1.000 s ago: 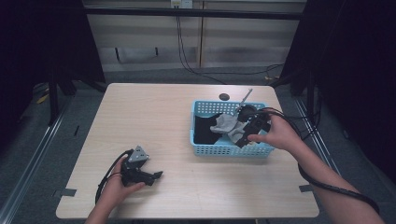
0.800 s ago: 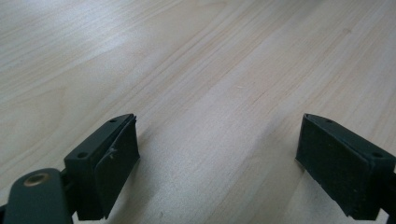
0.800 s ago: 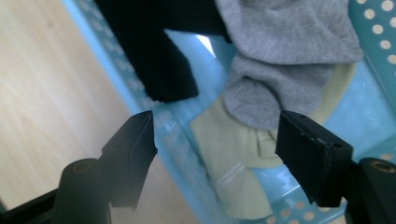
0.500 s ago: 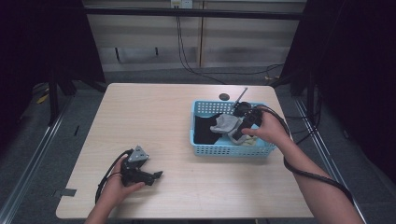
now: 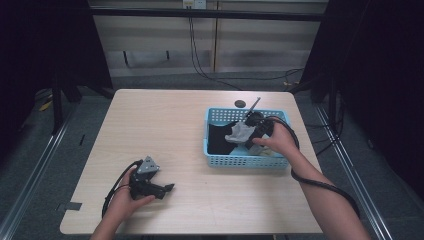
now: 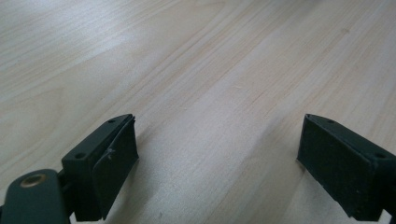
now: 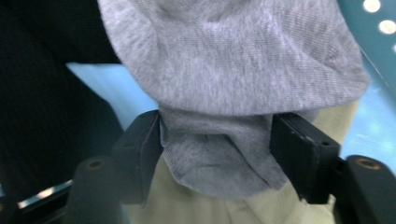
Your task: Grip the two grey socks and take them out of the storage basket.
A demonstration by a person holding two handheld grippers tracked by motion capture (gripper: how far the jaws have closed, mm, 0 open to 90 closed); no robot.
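From the high view, the right gripper (image 5: pixel 248 131) is dipping into the blue basket (image 5: pixel 248 161) at the table's right side, going straight at the grey cloth (image 5: pixel 239 132) lying on top of the heap. That cloth is sitting in the middle of the basket, on a black garment (image 5: pixel 218 140), with a pale piece (image 5: pixel 265 151) peeking out just beside the hand; being topmost, it looks like the easiest thing to lift. Over on the left, the left gripper (image 5: pixel 167 188) is resting low on the wooden table (image 5: pixel 165 125), well apart from the basket, apparently parked to keep out of the way.

In the left gripper view, the jaws are standing wide and released, with nothing but bare wood (image 6: pixel 205 88) between them.

Now the right gripper view, and here is the action: a fold of the grey cloth (image 7: pixel 224 70) is hanging down between the two jaws, and both jaws are lying right against its sides. The jaws have just been closing with the cloth between them, so I am calling this a clench on the fabric, though probably not yet a firm one. The cloth is looking soft and finely knitted, light grey, bunched and rounded above the jaws. Beneath it a cream fabric (image 7: pixel 187 205) is showing, the black garment (image 7: pixel 42 93) is looming at the left, and the basket's blue floor (image 7: pixel 373 126) is glinting at the right.
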